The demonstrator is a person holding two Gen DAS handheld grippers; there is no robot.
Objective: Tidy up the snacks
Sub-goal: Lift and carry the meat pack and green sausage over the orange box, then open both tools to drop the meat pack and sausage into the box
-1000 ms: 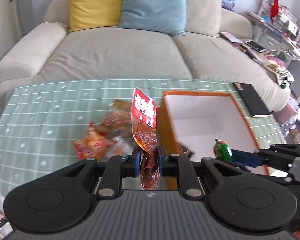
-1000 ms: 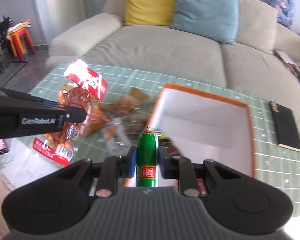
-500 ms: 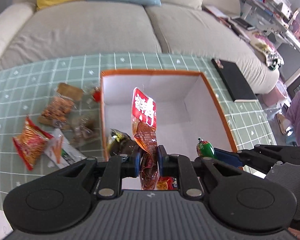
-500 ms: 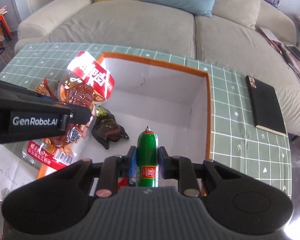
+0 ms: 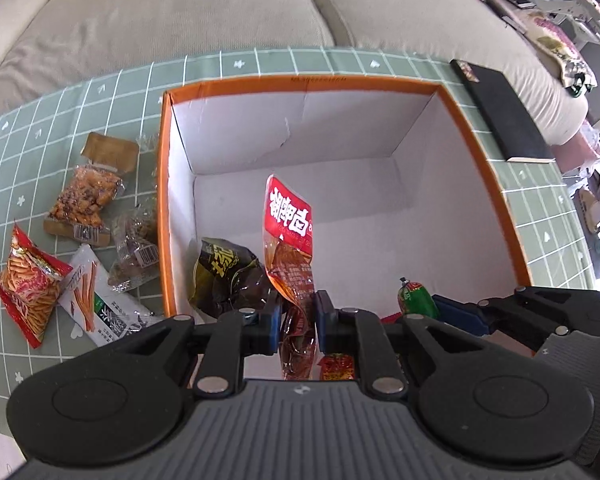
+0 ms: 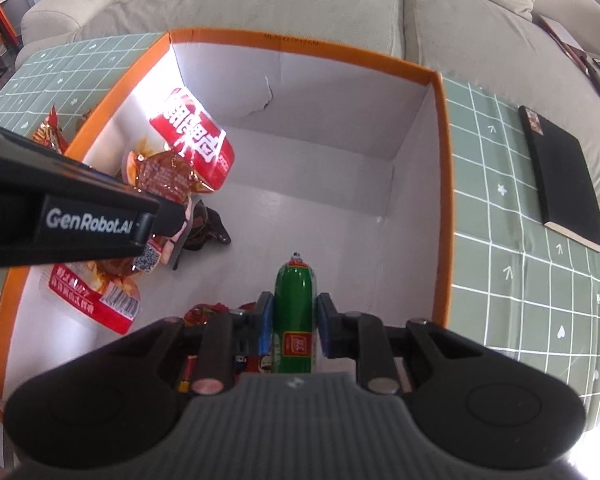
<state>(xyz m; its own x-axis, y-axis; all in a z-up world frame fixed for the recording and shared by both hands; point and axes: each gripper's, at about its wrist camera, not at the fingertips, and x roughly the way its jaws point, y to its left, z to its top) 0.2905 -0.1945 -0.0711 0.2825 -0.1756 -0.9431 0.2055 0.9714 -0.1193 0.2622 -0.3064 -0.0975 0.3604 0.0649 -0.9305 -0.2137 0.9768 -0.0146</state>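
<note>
A red snack pouch (image 5: 290, 256), thin crinkly film judged light, limp and slippery, is being gripped by its lower edge in the clenched left gripper (image 5: 297, 318), its printed top flopping forward of the jaws above the orange-rimmed box (image 5: 300, 79). A green sausage stick (image 6: 294, 312), judged firmer and smooth-skinned, is being pinched mid-length in the right gripper (image 6: 293, 322), its tip projecting ahead over the box floor. Loose packets (image 5: 80, 200) are lying outside the box, left of the left gripper; a dark packet (image 5: 224, 272) is lying just ahead-left of it.
</note>
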